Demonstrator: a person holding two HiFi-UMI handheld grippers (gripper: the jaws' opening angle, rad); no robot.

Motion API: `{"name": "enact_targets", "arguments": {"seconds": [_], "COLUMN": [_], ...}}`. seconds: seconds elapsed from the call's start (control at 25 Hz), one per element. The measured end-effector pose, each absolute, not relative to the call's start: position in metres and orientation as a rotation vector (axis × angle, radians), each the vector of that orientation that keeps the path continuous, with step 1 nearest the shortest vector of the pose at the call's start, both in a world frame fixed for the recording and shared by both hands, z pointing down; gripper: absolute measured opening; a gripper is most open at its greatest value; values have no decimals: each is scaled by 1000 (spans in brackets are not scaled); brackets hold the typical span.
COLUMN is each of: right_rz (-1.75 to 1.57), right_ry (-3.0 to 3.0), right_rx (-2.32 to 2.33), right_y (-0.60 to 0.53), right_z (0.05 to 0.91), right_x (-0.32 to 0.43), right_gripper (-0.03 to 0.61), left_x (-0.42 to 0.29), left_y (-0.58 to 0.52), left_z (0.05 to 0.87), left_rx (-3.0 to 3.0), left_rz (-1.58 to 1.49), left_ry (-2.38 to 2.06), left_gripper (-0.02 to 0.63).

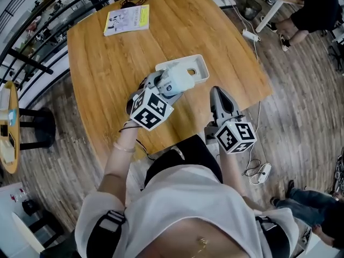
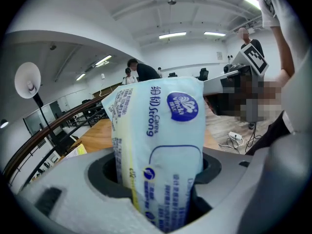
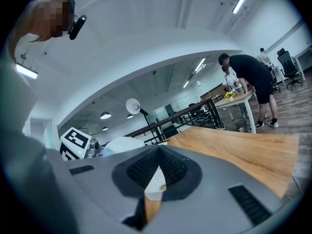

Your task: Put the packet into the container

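The left tool (image 1: 172,85), at frame centre, is clamped on the packet (image 1: 181,80), which is held at the lower-left end of the white container (image 1: 200,64) on the worktop (image 1: 102,63). The right tool (image 1: 217,92), right of centre, is closed, jaws together.

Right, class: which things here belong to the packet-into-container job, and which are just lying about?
Job: packet, container, left gripper gripping the packet.
Lying about: booklet on the table, power strip on the floor.
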State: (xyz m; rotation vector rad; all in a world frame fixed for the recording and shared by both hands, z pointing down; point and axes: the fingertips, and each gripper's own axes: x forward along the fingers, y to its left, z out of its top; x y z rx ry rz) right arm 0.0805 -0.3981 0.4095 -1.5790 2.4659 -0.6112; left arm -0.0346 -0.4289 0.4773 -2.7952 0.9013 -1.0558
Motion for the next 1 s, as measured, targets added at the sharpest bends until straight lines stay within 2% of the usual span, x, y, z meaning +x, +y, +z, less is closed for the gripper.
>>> {"name": "enact_targets", "arguments": {"seconds": [0.44, 1.0], "right_rz": [-659, -703], "right_ry": [2518, 2533], "right_rx": [-1564, -1563], "right_y": [-459, -498], "right_z": [419, 435], "right_x": [86, 87], "right_gripper": [11, 11], "left_x": [-21, -4], "left_y": [-503, -509], "left_z": [503, 570], "left_rx": [-2784, -2853], "left_rz": [-1222, -1451], "left_ry": [723, 503], "left_gripper": [314, 314]}}
